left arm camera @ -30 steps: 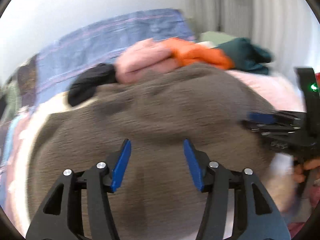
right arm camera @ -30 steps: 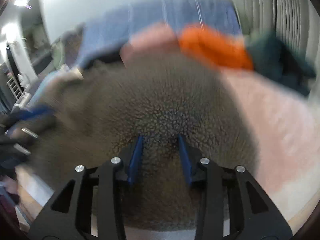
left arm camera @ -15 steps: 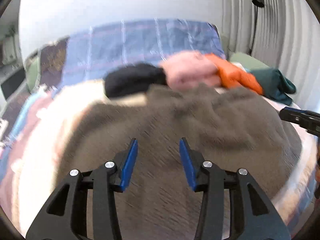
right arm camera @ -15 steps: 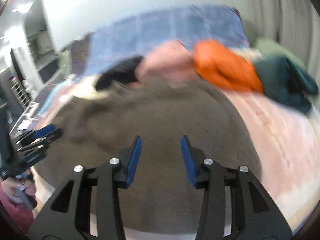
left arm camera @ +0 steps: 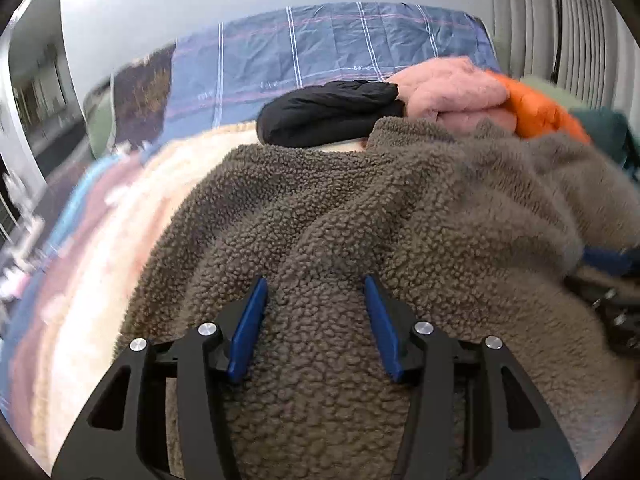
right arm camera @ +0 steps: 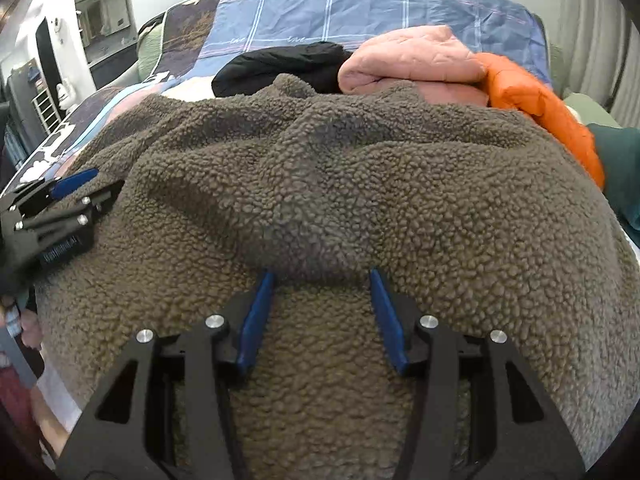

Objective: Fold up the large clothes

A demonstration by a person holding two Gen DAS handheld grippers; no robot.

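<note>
A large grey-brown fleece garment [left arm camera: 400,216] lies rumpled across the bed and fills both views; it also shows in the right wrist view [right arm camera: 360,184]. My left gripper [left arm camera: 316,292] is open, its blue fingers spread over a raised fold at the garment's near edge. My right gripper [right arm camera: 320,284] is open too, its fingers straddling the fleece at the near edge. Each gripper shows in the other's view: the right at the right edge [left arm camera: 612,276], the left at the left edge [right arm camera: 60,200].
Folded clothes sit behind the fleece: a black garment [left arm camera: 332,112], a pink quilted one [left arm camera: 452,88], an orange one [right arm camera: 536,100] and a dark green one [right arm camera: 620,168]. A blue plaid cover [left arm camera: 328,52] stands at the bed's head. The patterned bedspread [left arm camera: 100,240] shows at left.
Both grippers have dropped lower and closer to the fleece's near edge. The fleece now lies rumpled in folds under the fingers. Both stay open.
</note>
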